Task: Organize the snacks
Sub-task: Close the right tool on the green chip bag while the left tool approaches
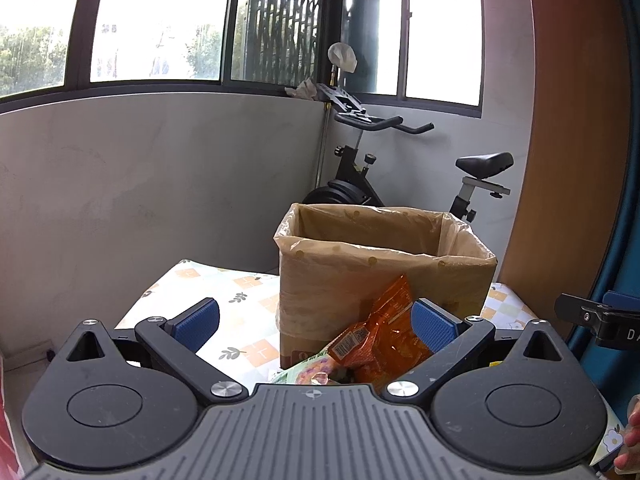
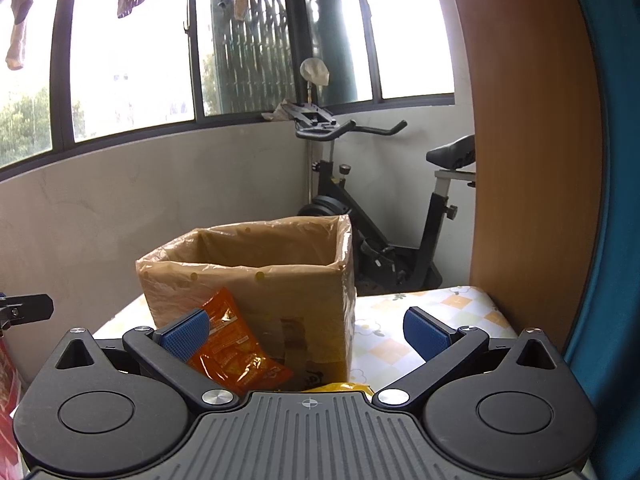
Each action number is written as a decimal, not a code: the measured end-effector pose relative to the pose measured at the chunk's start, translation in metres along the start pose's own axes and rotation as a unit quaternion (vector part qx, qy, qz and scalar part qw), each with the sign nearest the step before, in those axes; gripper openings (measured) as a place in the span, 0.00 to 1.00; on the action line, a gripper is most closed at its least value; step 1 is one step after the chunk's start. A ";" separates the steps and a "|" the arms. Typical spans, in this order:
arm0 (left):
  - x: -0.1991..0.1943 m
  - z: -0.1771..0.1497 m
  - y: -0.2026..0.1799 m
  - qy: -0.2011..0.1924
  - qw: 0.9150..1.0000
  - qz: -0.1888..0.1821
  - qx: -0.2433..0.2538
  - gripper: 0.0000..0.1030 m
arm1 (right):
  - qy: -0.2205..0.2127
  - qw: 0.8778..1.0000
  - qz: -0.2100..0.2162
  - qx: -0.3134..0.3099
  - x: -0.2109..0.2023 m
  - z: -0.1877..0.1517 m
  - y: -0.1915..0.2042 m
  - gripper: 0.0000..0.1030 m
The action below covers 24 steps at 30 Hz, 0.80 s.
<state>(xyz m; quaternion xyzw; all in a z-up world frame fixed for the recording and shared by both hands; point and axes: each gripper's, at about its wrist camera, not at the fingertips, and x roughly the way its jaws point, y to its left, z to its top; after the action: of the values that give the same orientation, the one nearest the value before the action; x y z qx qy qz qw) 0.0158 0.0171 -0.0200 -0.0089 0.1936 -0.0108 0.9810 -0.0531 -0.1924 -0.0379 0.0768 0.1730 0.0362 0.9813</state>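
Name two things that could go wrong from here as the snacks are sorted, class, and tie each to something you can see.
1. Both the left gripper and the right gripper are open and hold nothing; the orange snack packet looks glossy and crinkled, so a grip on it may slip.
2. The lined cardboard box stands right behind that packet, so a reach could perhaps nudge the box or snag its loose plastic liner.
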 end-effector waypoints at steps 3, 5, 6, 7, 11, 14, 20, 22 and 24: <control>0.010 -0.010 0.008 0.011 1.000 0.015 -0.006 1.00 | -0.009 1.000 -0.007 0.002 0.007 -0.016 -0.001 1.00; 0.017 -0.017 0.014 0.021 1.000 0.021 -0.006 0.99 | -0.009 1.000 -0.011 0.001 0.013 -0.030 -0.001 1.00; 0.020 -0.021 0.016 0.024 0.999 0.022 -0.006 0.99 | -0.004 1.000 -0.013 -0.004 0.016 -0.036 -0.001 1.00; 0.023 -0.025 0.019 0.028 0.999 0.022 -0.007 0.99 | 0.003 1.000 -0.017 -0.011 0.020 -0.042 0.000 1.00; 0.035 -0.036 0.025 0.049 0.998 0.019 -0.018 0.99 | 0.028 0.998 -0.031 -0.037 0.030 -0.065 0.002 1.00; 0.042 -0.046 0.029 0.058 0.998 0.014 -0.025 0.99 | 0.049 0.996 -0.037 -0.057 0.034 -0.079 0.004 1.00; 0.051 -0.067 0.024 0.064 0.998 0.022 -0.014 0.99 | 0.096 0.992 -0.049 -0.062 0.047 -0.108 0.003 1.00; 0.053 -0.074 0.023 0.065 0.997 0.028 -0.012 0.99 | 0.110 0.991 -0.053 -0.058 0.053 -0.117 0.000 1.00; 0.055 -0.080 0.023 0.065 0.997 0.033 -0.012 0.99 | 0.124 0.990 -0.052 -0.048 0.059 -0.123 -0.003 1.00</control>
<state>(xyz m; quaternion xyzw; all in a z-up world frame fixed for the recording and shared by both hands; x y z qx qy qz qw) 0.0371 0.0378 -0.1152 -0.0135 0.2575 0.0229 0.9659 -0.0405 -0.1725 -0.1725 0.0150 0.2948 0.0025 0.9554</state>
